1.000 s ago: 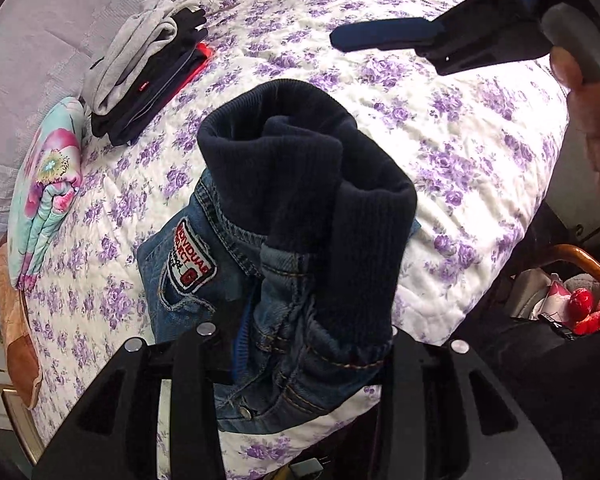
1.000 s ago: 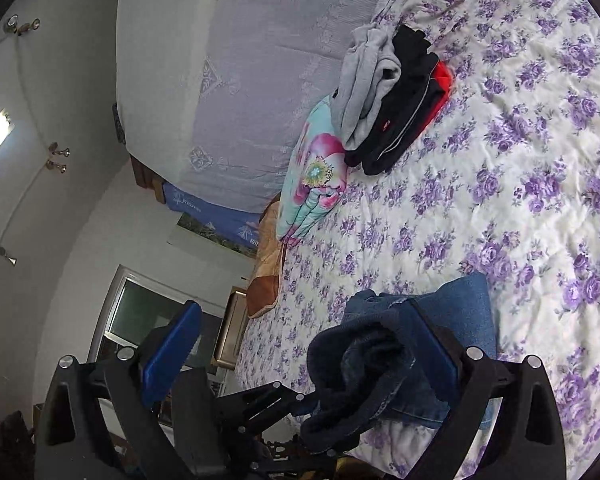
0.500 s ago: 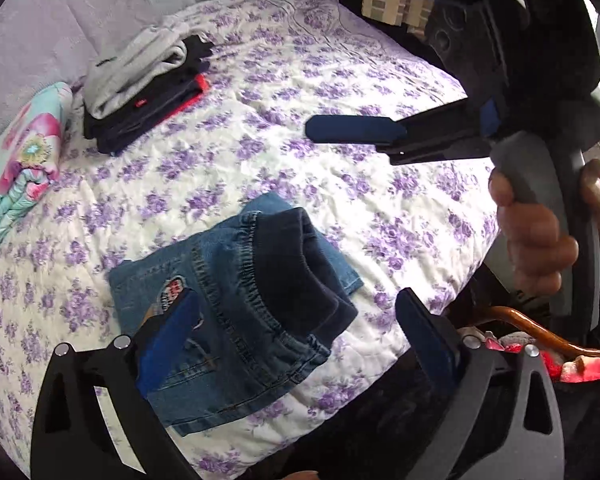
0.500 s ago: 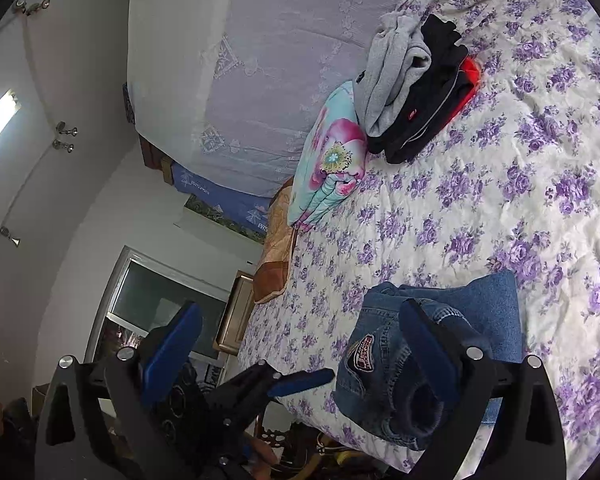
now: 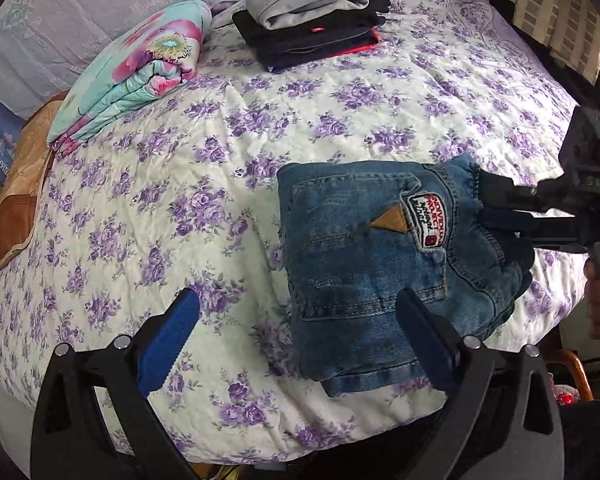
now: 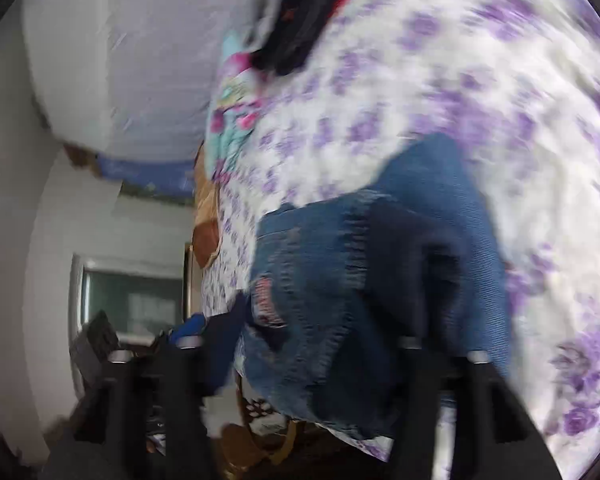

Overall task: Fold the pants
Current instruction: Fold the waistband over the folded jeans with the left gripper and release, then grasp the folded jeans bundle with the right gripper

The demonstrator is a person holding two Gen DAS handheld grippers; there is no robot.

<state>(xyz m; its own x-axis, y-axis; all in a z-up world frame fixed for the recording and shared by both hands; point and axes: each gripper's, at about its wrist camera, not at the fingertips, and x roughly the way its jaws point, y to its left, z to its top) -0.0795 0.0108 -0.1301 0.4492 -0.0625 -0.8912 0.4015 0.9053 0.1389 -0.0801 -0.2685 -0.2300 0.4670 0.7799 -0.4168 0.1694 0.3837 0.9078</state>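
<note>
Lying folded on your bedspread (image 5: 340,120), denim pants (image 5: 372,264) show patch | left gripper (image 5: 296,344) spread | right gripper (image 5: 496,210) pinches waistband.

The jeans (image 5: 384,264) lie folded into a compact blue denim bundle at the lower right of the frame, patch and back pocket facing up.

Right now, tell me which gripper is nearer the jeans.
Right. The right gripper is at the jeans' dark waistband, apparently clamping it. The left gripper hangs open, its fingers straddling the jeans' near edge without gripping.
</note>
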